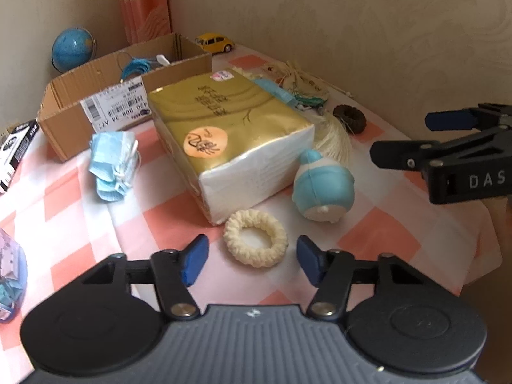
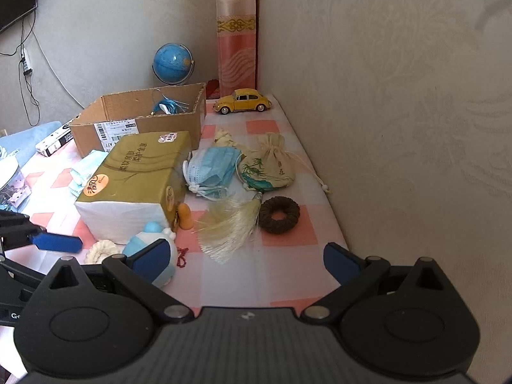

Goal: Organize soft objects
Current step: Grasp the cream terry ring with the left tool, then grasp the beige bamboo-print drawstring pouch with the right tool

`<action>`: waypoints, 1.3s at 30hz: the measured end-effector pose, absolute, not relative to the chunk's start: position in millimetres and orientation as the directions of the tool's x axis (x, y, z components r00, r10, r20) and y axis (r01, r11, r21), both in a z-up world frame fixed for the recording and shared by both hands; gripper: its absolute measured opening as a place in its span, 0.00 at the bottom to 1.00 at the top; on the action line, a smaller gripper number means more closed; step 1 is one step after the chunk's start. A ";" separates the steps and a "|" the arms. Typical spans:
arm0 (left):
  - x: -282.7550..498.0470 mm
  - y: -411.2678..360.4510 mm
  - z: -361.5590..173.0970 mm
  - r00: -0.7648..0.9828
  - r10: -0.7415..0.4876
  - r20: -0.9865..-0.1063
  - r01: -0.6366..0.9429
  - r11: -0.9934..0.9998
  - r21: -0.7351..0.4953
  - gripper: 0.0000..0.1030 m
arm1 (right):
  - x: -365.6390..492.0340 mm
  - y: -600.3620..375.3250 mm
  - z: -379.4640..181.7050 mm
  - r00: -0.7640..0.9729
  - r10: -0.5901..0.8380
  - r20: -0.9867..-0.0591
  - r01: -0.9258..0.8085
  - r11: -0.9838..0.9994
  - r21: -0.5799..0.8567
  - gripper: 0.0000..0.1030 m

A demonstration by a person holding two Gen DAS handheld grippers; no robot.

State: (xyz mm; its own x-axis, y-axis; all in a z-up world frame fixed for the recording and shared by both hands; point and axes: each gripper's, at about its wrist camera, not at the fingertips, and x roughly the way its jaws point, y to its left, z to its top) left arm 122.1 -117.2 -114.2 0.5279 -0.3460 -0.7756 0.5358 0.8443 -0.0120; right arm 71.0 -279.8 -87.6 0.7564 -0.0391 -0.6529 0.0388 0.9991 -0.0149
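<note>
My left gripper [image 1: 252,257] is open and empty, just short of a cream scrunchie [image 1: 255,238] that lies between its blue pads on the checked cloth. A gold tissue pack [image 1: 224,134] lies behind it, with a blue squishy toy [image 1: 323,188] to its right. My right gripper [image 2: 248,260] is open and empty above the cloth; a cream tassel [image 2: 227,224], a brown scrunchie [image 2: 279,215], blue masks [image 2: 212,172] and a drawstring pouch [image 2: 267,168] lie ahead of it. The right gripper also shows in the left wrist view [image 1: 403,137].
A cardboard box [image 1: 105,96] with blue cord stands at the back left. More masks [image 1: 113,164] lie left of the tissue pack. A yellow toy car [image 2: 243,100], a globe [image 2: 173,62] and a rolled mat [image 2: 236,28] stand by the corner. The wall runs along the right.
</note>
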 end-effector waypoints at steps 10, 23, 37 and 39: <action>125.6 -118.8 -116.2 0.538 -0.354 -0.765 0.521 0.853 -0.029 0.39 | 81.8 -281.5 -90.3 0.750 -0.041 -0.660 0.031 0.999 -0.026 1.00; 124.2 -102.8 -114.8 0.538 -0.315 -0.782 0.489 0.872 -0.015 0.34 | 110.2 -282.9 -82.1 0.754 -0.068 -0.653 0.035 0.997 -0.063 1.00; 126.4 -97.2 -115.1 0.535 -0.325 -0.780 0.497 0.867 -0.020 0.34 | 186.0 -290.6 -75.1 0.749 -0.087 -0.657 0.077 0.996 -0.044 0.83; 126.3 -96.9 -115.0 0.534 -0.328 -0.779 0.501 0.865 -0.020 0.34 | 199.6 -290.1 -78.8 0.735 -0.097 -0.671 0.082 0.995 -0.054 0.81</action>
State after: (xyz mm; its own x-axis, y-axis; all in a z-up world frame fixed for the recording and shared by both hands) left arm 126.3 -96.9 -115.0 0.5343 -0.3276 -0.7793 0.5007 0.8654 -0.0204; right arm 199.6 -290.1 -78.8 0.7350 -0.0969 -0.6711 0.0818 0.9952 -0.0540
